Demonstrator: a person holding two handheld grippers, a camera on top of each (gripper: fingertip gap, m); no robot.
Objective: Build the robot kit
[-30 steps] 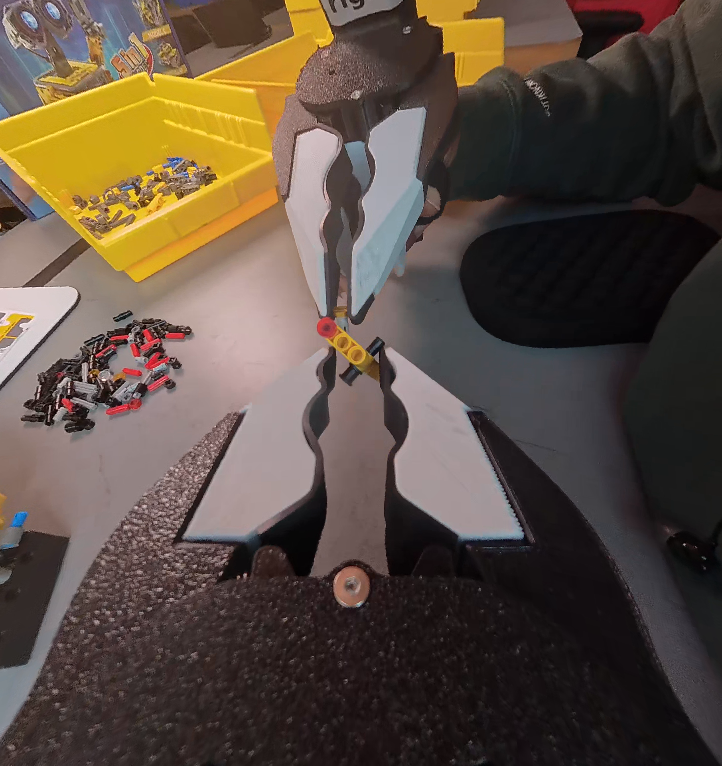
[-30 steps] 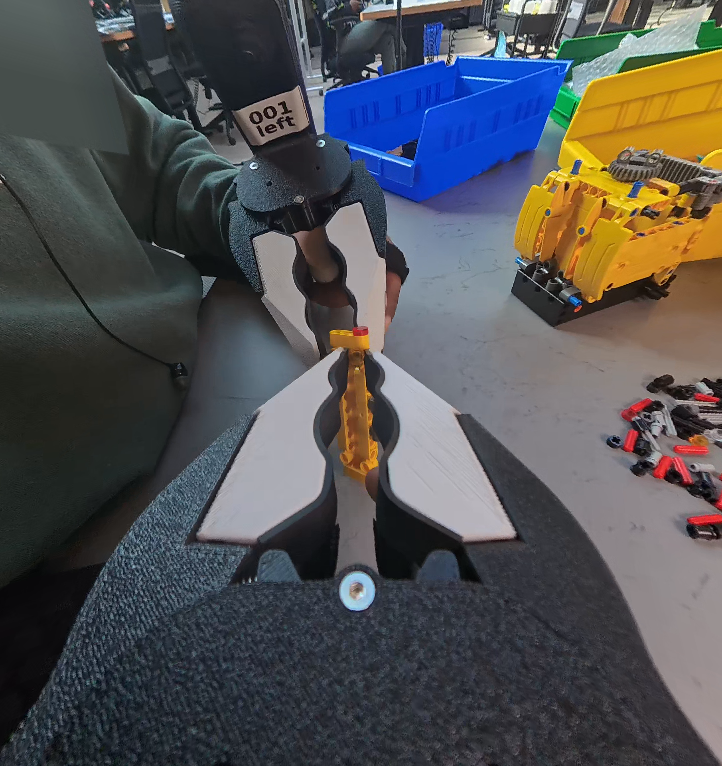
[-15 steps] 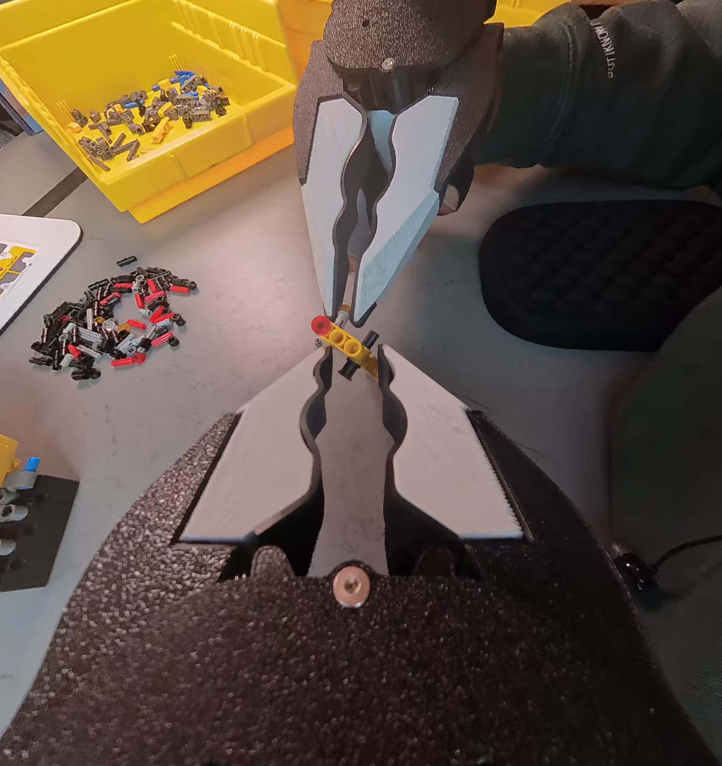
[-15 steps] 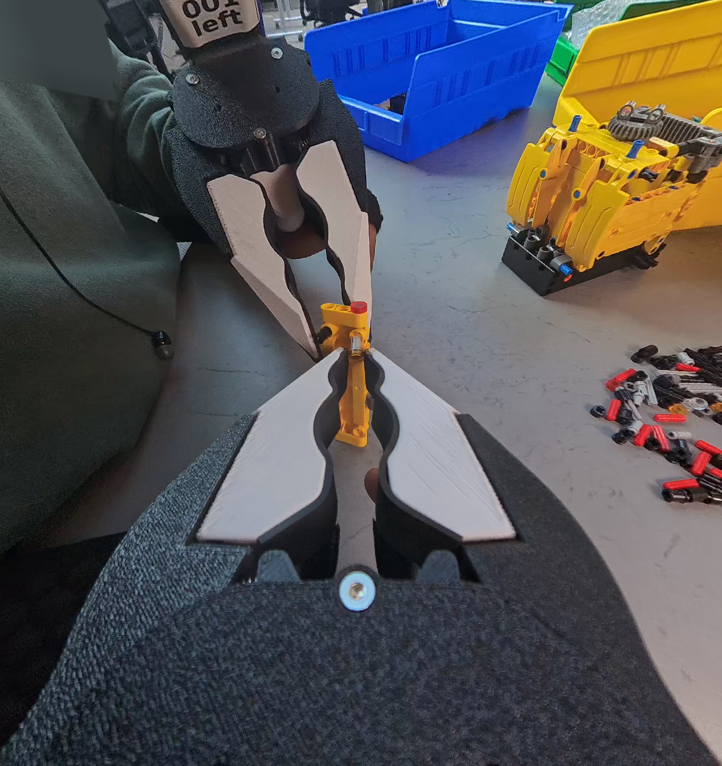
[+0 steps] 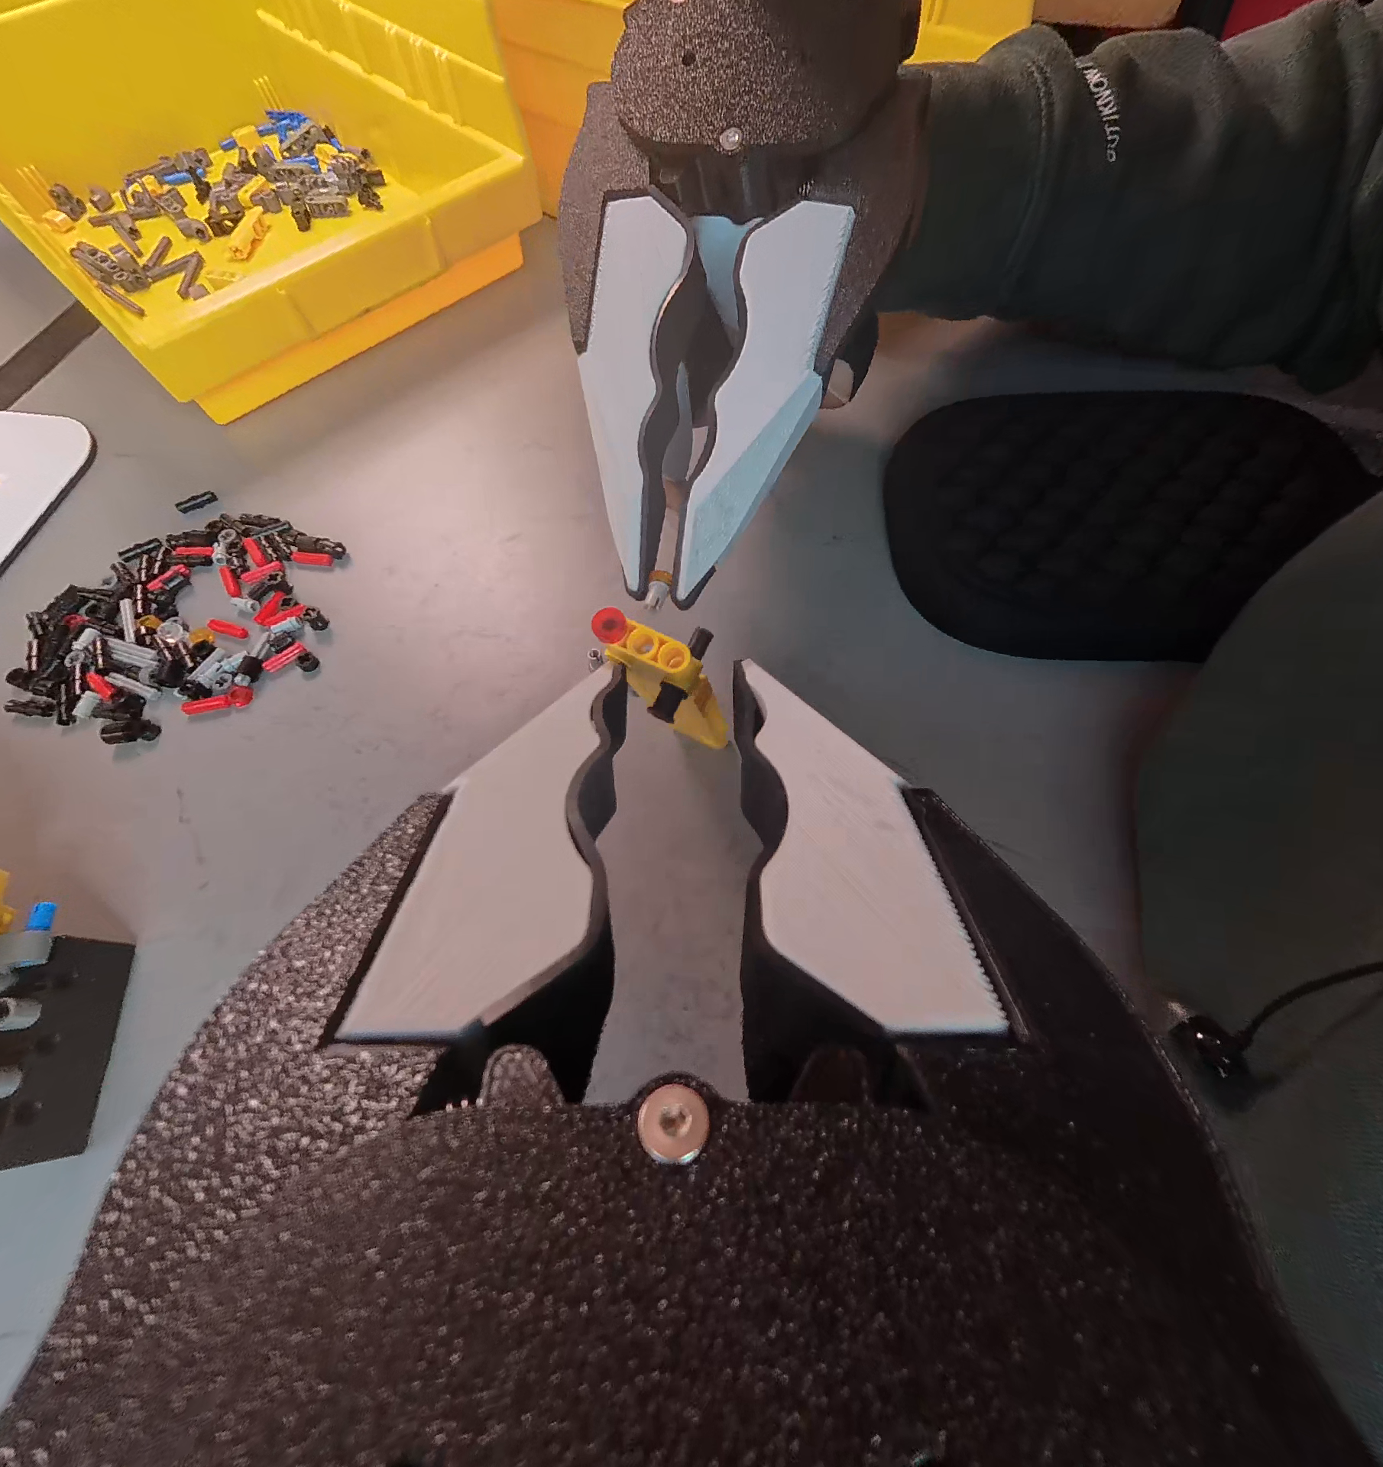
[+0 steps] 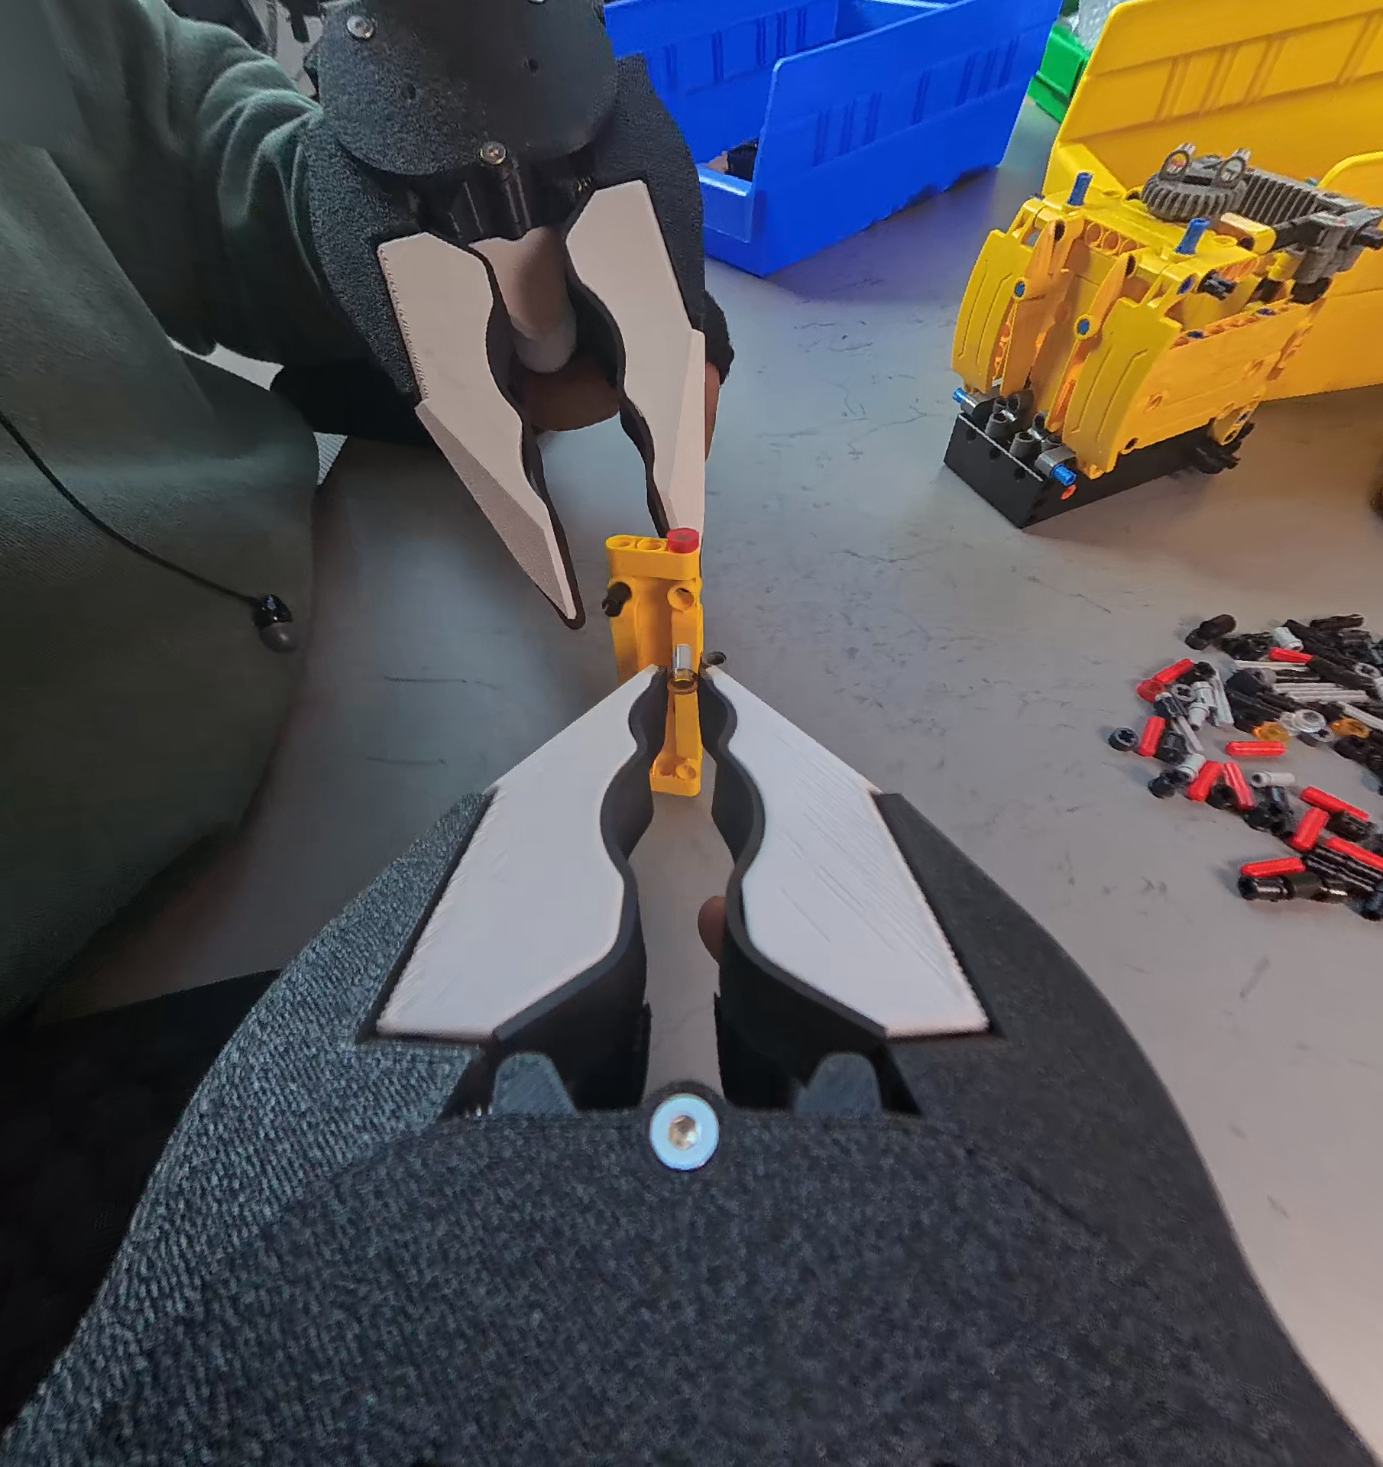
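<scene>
While our left tongs (image 5: 676, 673) clench the yellow beam (image 5: 658, 657) at centre frame, the right tongs (image 5: 656, 591) just above it pinch a small grey pin (image 5: 656, 597). Loose pins (image 5: 172, 627) lie at left on the surface (image 5: 450, 492). Held by so little, the pin could twist out, we judge.

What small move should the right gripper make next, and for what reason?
Probably ease the right gripper forward so its grey pin lines up with an open hole in the yellow piece. The pin is pinched at the fingertips, just short of the piece, which stands between the left gripper jaws.
</scene>
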